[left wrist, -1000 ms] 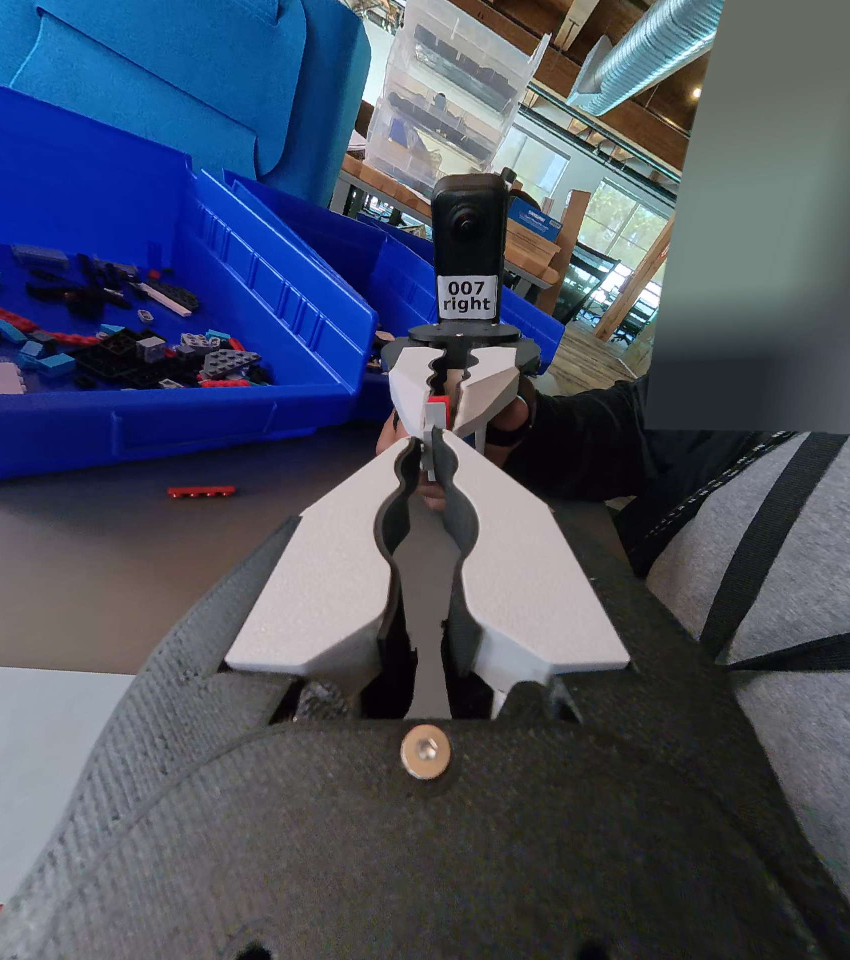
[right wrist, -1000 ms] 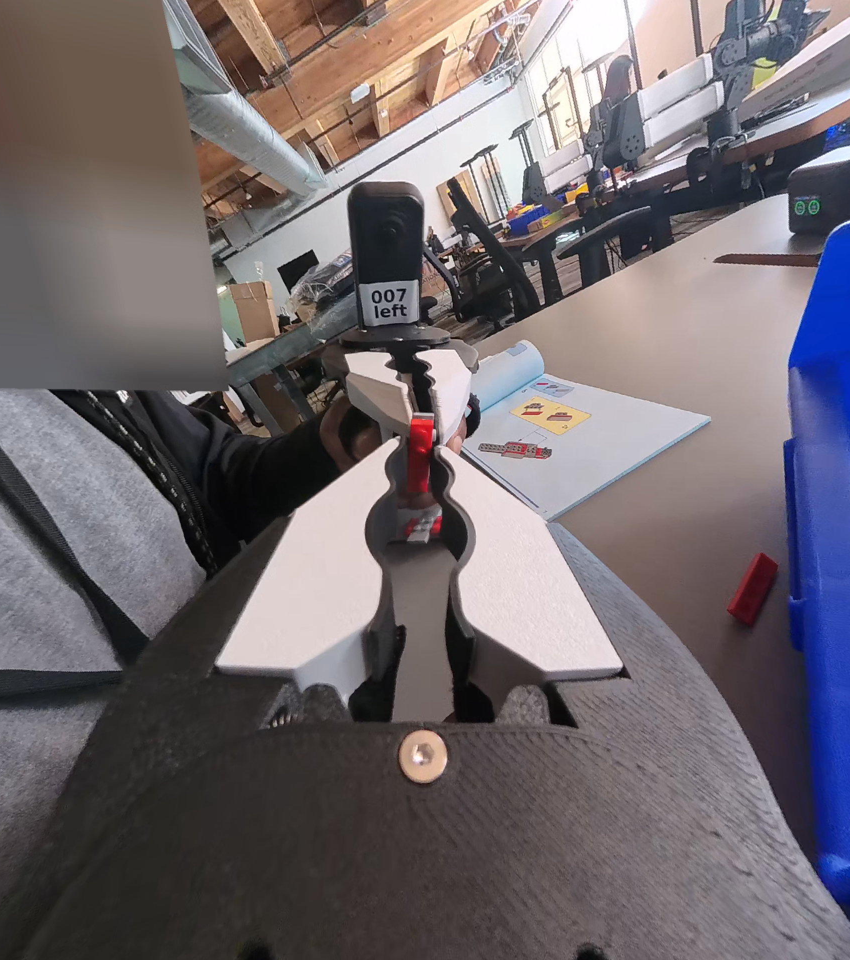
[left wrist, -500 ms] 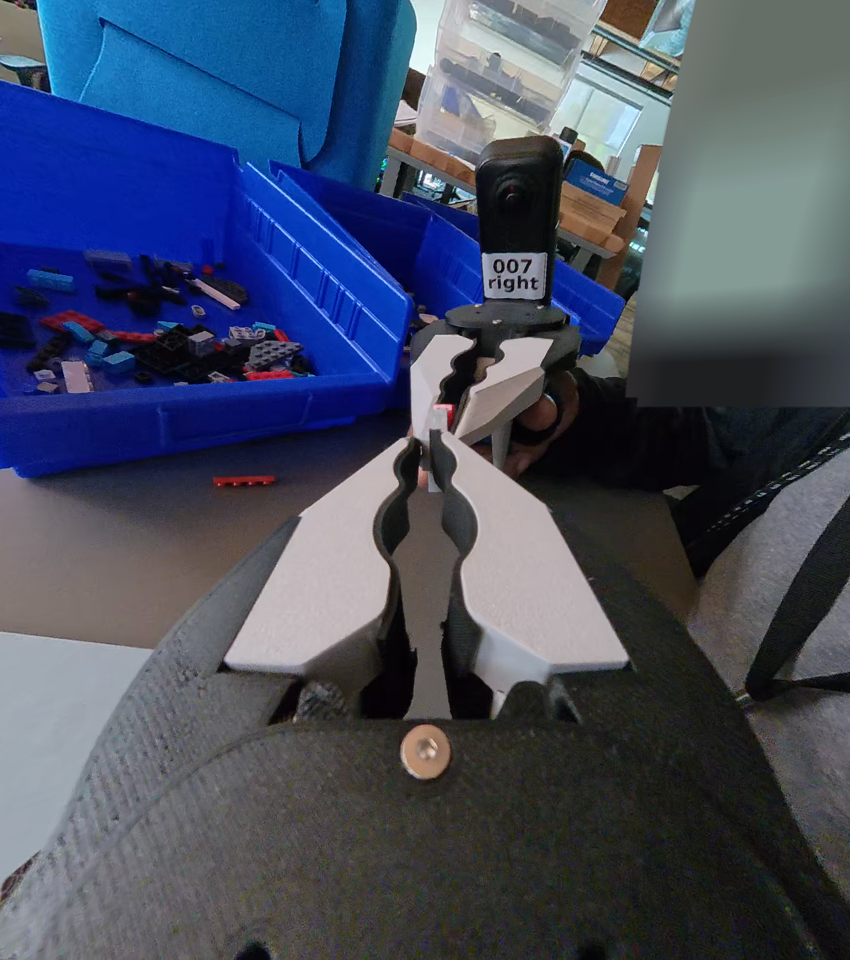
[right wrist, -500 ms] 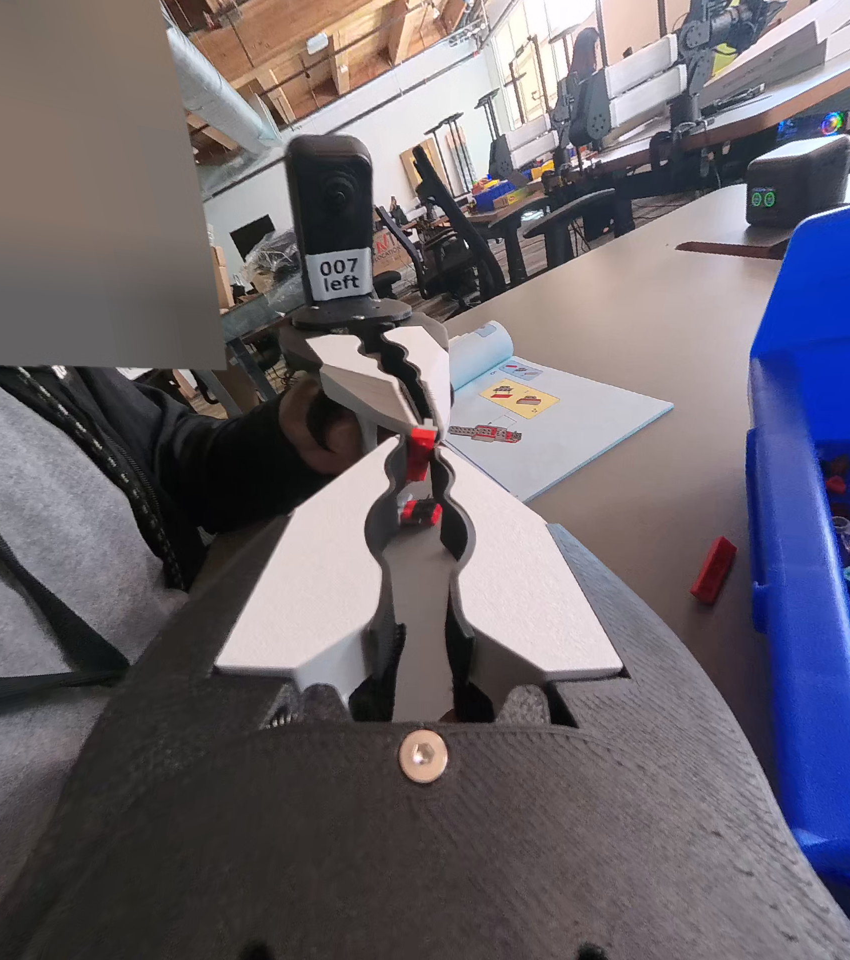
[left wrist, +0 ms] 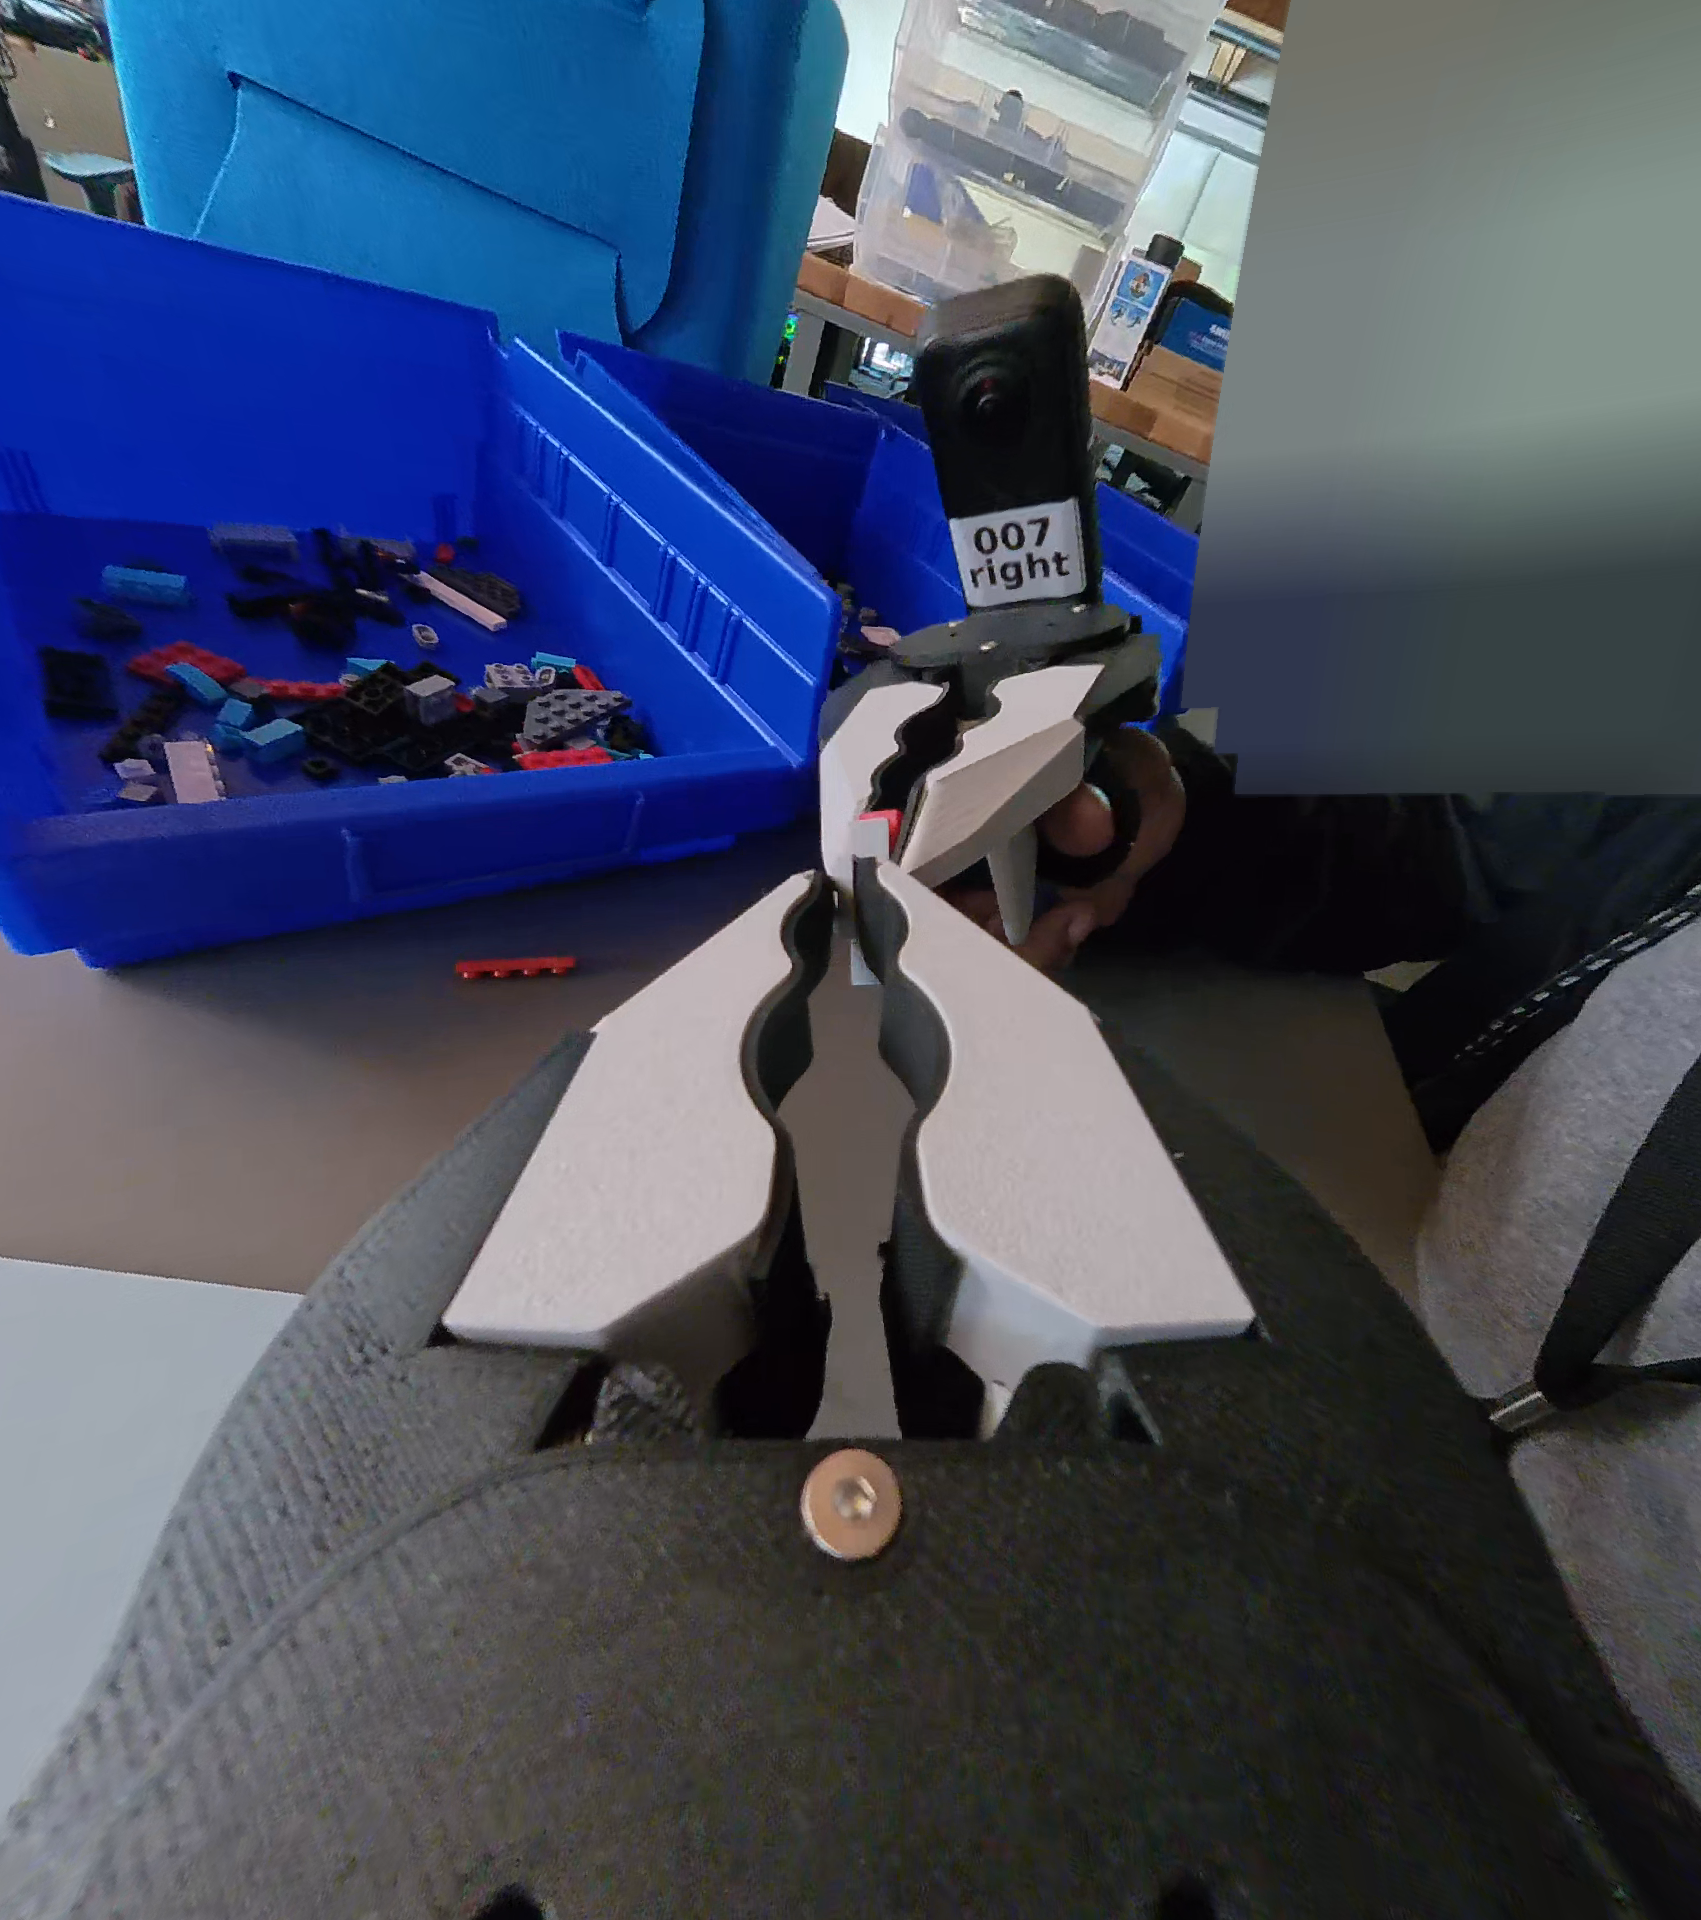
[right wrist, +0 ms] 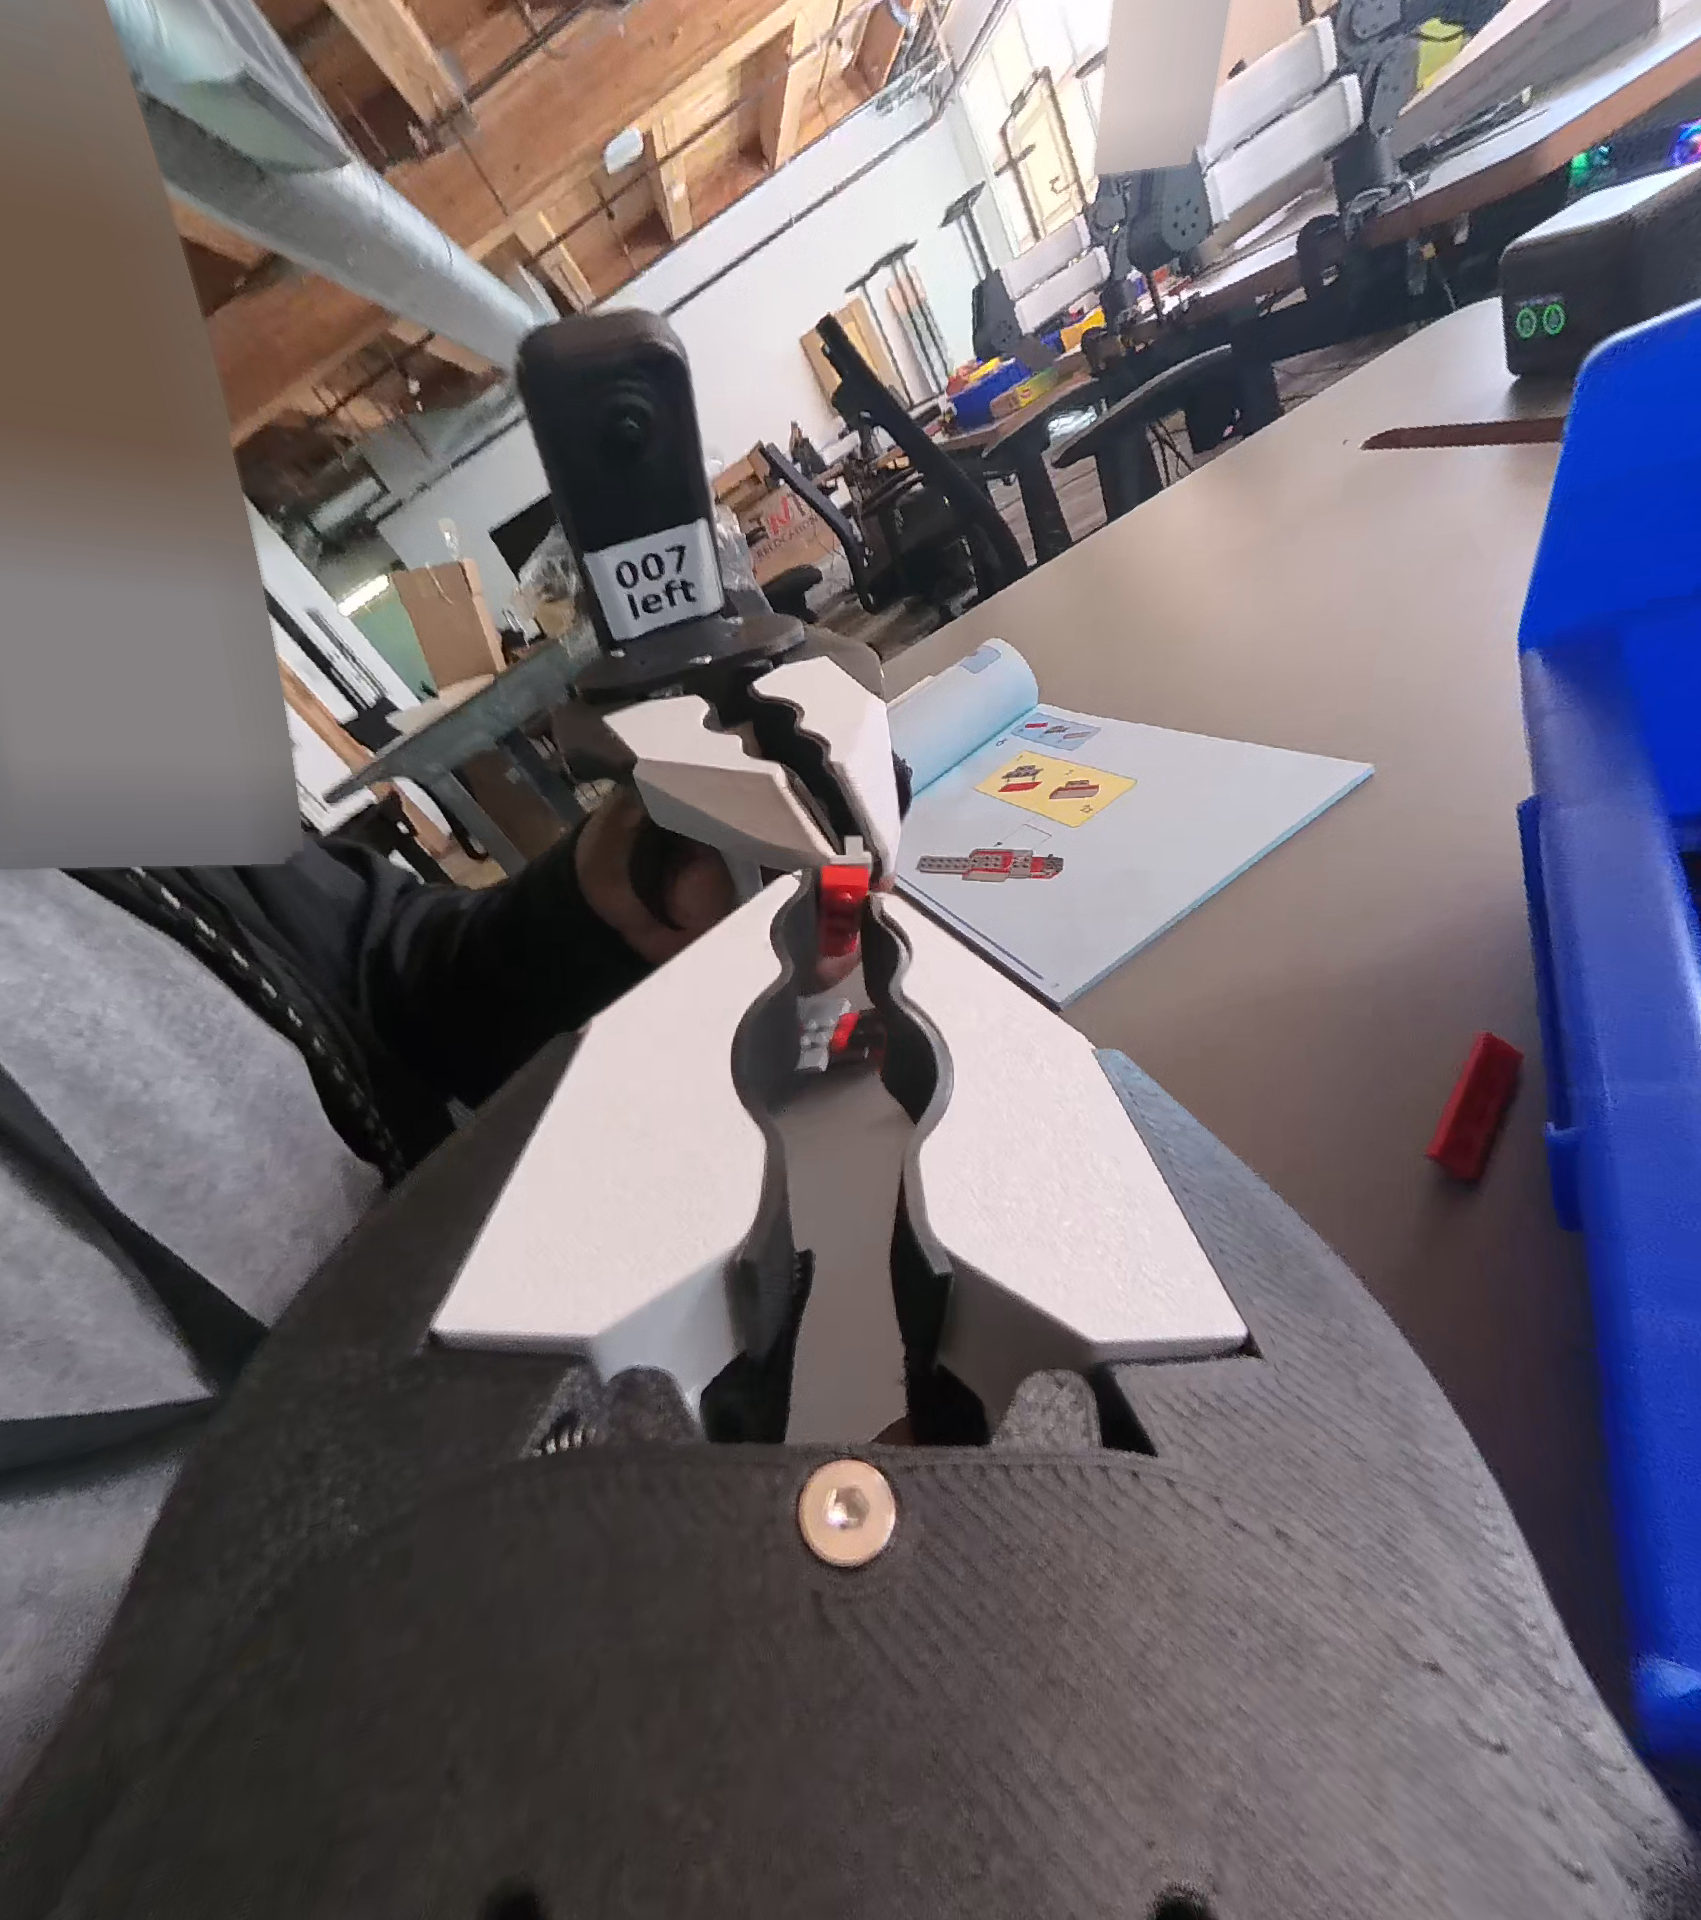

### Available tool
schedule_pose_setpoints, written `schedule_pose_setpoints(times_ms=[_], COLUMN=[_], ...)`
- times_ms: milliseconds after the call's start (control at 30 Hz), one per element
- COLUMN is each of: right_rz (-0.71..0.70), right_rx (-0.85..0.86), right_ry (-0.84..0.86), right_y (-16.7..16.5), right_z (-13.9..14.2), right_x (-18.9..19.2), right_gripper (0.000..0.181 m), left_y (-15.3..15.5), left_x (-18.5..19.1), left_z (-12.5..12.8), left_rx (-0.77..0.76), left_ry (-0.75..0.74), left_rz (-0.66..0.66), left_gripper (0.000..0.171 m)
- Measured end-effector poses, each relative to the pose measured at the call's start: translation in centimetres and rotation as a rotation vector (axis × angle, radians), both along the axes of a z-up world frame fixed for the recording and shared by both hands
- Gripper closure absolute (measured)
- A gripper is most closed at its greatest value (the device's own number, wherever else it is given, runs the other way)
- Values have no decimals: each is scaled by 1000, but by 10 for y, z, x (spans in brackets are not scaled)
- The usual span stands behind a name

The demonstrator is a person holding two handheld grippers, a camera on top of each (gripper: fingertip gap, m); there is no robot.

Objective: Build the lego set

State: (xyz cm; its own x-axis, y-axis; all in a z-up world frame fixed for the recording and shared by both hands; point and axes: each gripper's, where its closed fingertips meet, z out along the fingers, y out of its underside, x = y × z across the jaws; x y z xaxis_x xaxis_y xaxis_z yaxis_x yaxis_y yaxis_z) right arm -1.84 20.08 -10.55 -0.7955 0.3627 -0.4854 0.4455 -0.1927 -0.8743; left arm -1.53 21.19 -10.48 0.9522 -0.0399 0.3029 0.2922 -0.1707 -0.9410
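The right gripper [right wrist: 841, 914], clamped on the red assembly [right wrist: 840, 920], meets tip-to-tip the left gripper [left wrist: 851, 899], seemingly pinching a white piece [left wrist: 864, 940] lengthwise.

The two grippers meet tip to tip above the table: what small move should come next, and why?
Probably press the tips together. The left gripper, jaws shut on a thin white lego piece, meets the right gripper, jaws shut on a small red and grey lego assembly; whether the pieces have joined is unclear.
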Motion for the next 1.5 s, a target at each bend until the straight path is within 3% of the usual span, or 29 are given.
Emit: schedule_pose_setpoints(times_ms=[433, 767, 1133, 1500], right_rz=[-19, 7, 48, 25], right_rx=[-63, 71, 23, -21], right_ry=[-55, 15, -38, -91], right_y=[2, -6, -7, -5], right_z=[2, -7, -7, -6], right_x=[-4, 3, 5, 1], right_gripper=[172, 172, 172, 172], left_y=[-2, -1, -4, -4], left_x=[-3, 1, 4, 0], left_z=[-1, -4, -5, -7], left_rx=[25, -9, -46, -61], left_ry=[-158, -37, 41, -5], left_rz=[-31, -38, -61, -28], left_gripper=[167, 168, 168, 168])
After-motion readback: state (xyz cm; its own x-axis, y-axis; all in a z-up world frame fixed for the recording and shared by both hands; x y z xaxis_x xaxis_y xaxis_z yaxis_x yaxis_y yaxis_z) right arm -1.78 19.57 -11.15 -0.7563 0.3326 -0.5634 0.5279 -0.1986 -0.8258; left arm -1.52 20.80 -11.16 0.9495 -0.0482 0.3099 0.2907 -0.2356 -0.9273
